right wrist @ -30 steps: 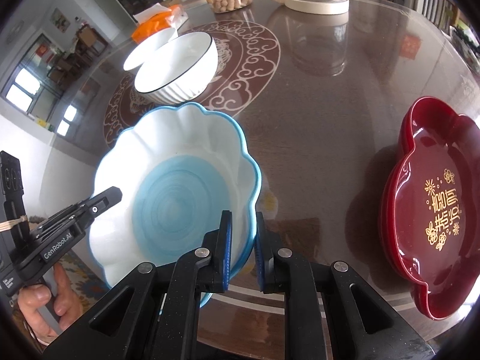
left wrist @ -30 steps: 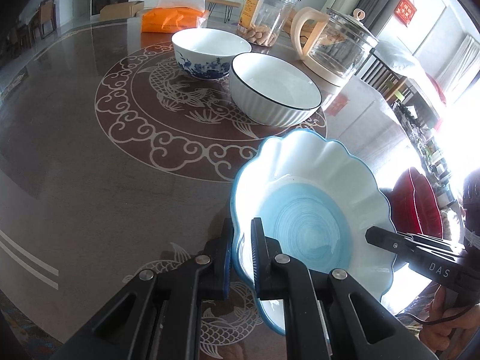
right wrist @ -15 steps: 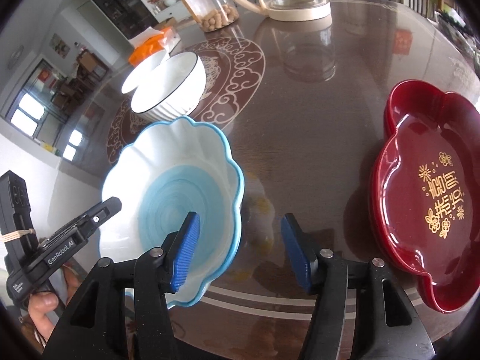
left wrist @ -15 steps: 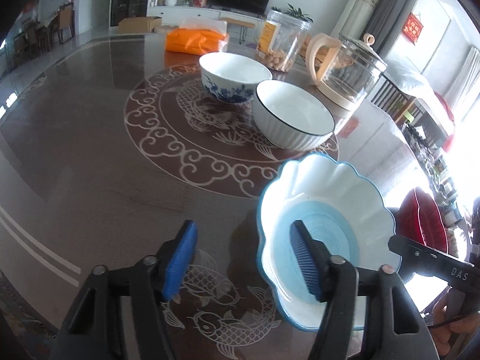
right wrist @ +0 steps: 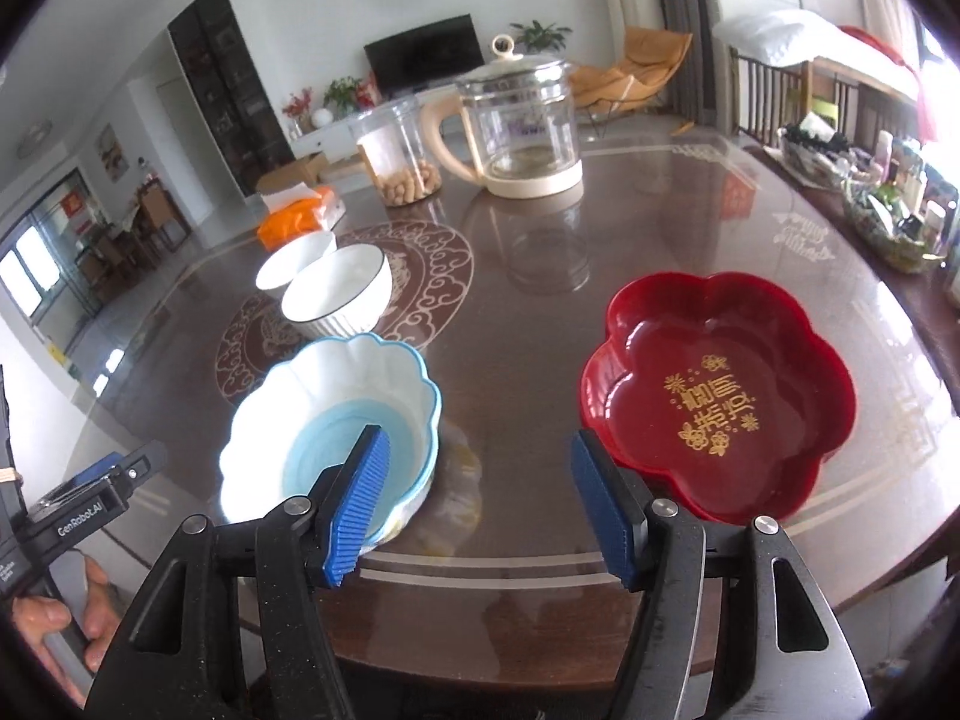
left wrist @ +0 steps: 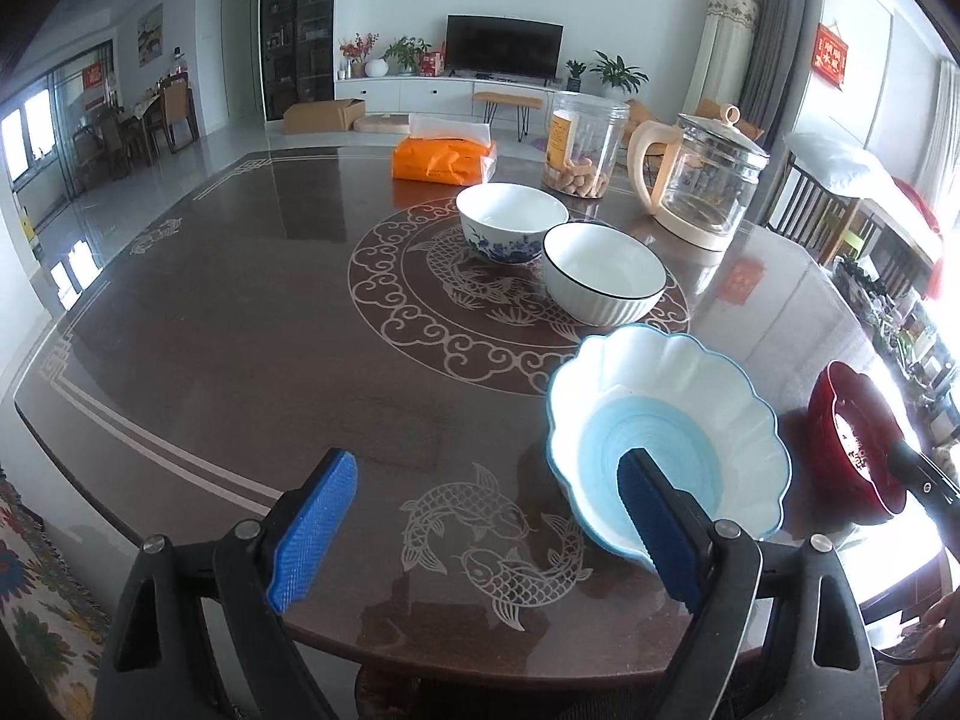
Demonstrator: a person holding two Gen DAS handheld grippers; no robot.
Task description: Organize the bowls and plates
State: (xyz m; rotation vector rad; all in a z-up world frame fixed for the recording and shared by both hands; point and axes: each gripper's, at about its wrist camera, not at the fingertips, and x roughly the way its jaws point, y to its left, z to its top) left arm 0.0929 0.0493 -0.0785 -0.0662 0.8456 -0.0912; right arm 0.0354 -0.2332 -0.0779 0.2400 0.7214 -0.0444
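Near the table's [left wrist: 252, 324] front edge sits the scalloped blue bowl [right wrist: 336, 414], bare tabletop to its left and the red plate [right wrist: 720, 384] well apart on its right. Both grippers, left [left wrist: 480, 522] and right [right wrist: 480, 504], tilt downward above the edge. Their jaws have just been opening, releasing the bowl's rim they pinched earlier; nothing is held.

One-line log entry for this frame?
left hand-held gripper: open, just released | right hand-held gripper: open, just released | scalloped blue bowl: on table
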